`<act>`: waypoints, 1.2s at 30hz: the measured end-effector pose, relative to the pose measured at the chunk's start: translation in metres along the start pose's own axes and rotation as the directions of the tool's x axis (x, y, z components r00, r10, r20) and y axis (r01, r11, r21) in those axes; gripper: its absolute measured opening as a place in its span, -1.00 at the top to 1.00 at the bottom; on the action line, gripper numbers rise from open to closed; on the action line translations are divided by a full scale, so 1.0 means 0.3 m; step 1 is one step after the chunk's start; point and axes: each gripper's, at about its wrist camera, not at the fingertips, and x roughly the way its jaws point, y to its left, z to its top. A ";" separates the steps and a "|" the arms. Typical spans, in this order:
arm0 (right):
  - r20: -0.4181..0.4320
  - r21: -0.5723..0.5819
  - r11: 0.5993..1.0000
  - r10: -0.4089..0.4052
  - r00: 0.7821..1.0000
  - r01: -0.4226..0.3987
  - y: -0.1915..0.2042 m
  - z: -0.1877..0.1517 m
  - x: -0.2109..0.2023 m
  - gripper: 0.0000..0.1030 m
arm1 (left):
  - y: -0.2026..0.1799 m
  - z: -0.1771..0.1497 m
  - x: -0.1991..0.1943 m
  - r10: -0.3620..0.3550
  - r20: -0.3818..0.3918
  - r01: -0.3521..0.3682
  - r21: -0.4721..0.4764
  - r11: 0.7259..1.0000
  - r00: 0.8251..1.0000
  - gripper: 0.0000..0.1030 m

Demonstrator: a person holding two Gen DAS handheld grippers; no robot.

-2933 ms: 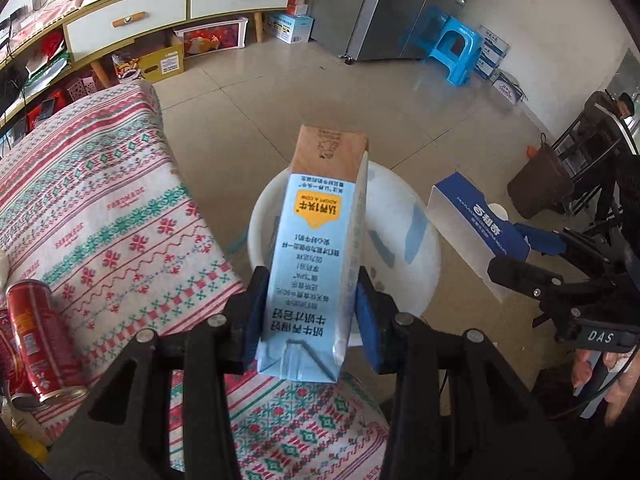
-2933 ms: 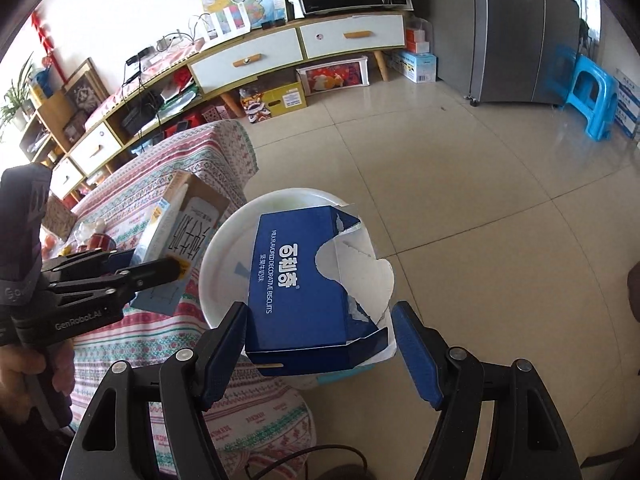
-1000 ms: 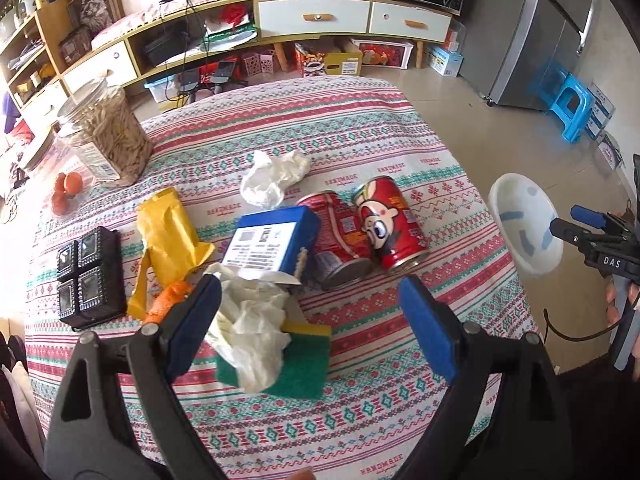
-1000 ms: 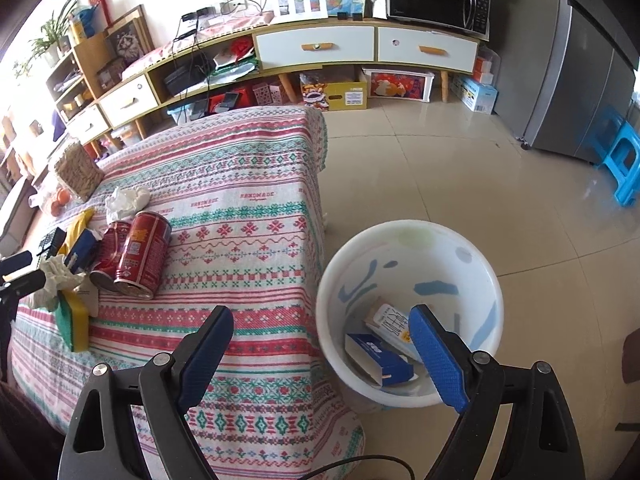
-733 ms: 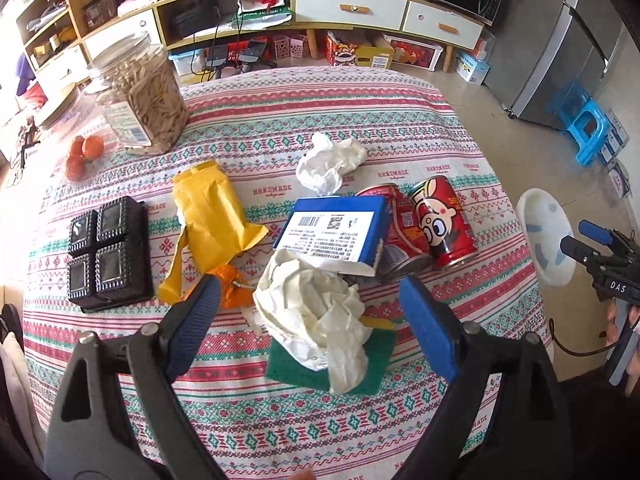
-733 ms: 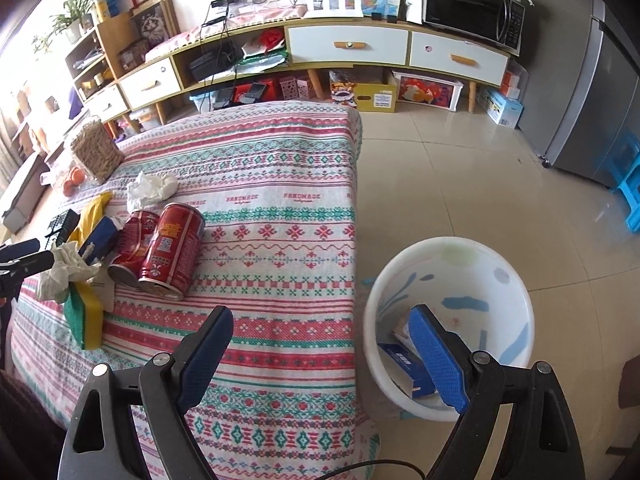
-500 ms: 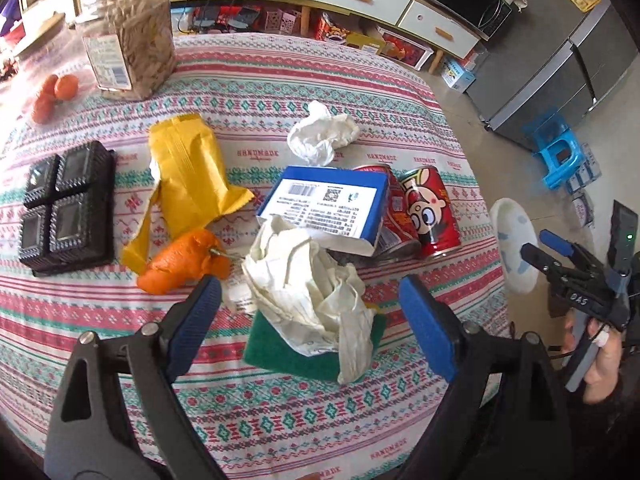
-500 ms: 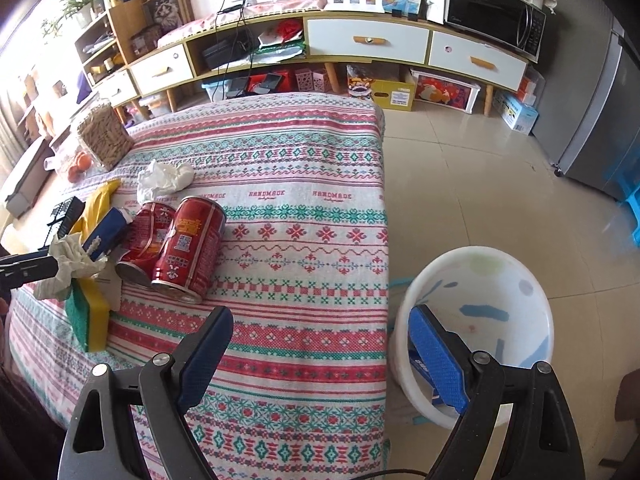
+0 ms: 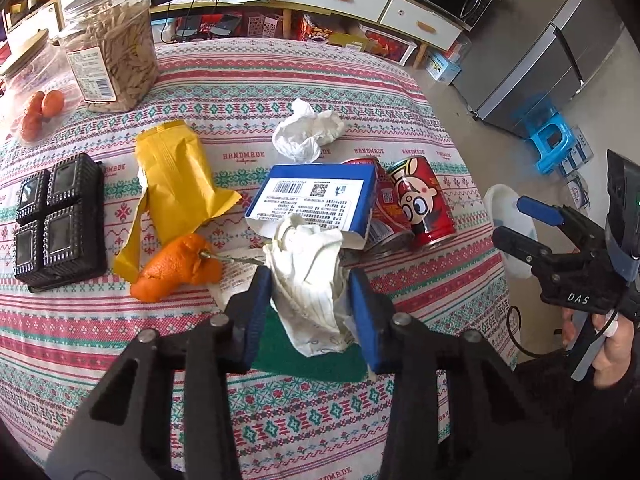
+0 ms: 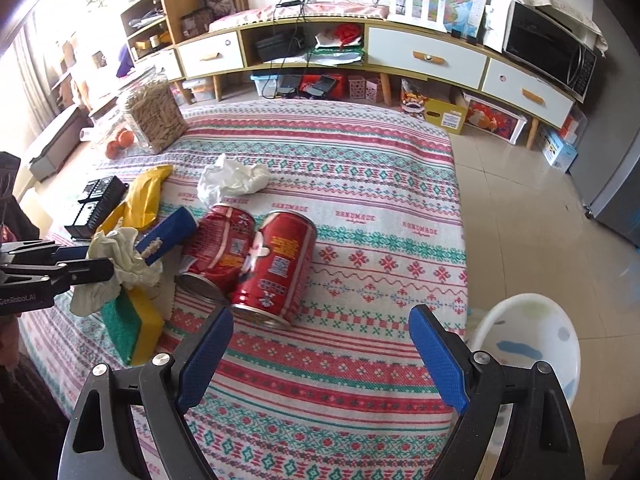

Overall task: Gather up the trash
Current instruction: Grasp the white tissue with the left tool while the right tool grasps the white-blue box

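Left gripper (image 9: 310, 294) jaws, just closing, clasp the crumpled tissue (image 9: 310, 276) between them over the sponge (image 9: 308, 354). Right gripper (image 10: 320, 354) gapes, empty. Risk: soft paper slipping or tearing on lift

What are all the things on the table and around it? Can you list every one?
crumpled tissue: one, cream, on the sponge, between the left gripper's pads
second tissue: one, white, mid-table
sponge: one, green and yellow, near edge
box: one, blue and white, beside the cans
cans: two, red, lying side by side
wrapper: one, yellow
orange peel: one, orange
tray: one, black
jar: one, clear
bin: one, white, on the floor
left gripper: blue pads, just closing on the tissue
right gripper: open, empty
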 end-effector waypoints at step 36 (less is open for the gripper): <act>-0.035 -0.311 0.937 0.153 0.988 -0.157 0.446 0.149 0.268 -0.25 | 0.215 -0.112 -0.156 0.162 0.090 -0.157 -0.062 0.986 0.983 0.21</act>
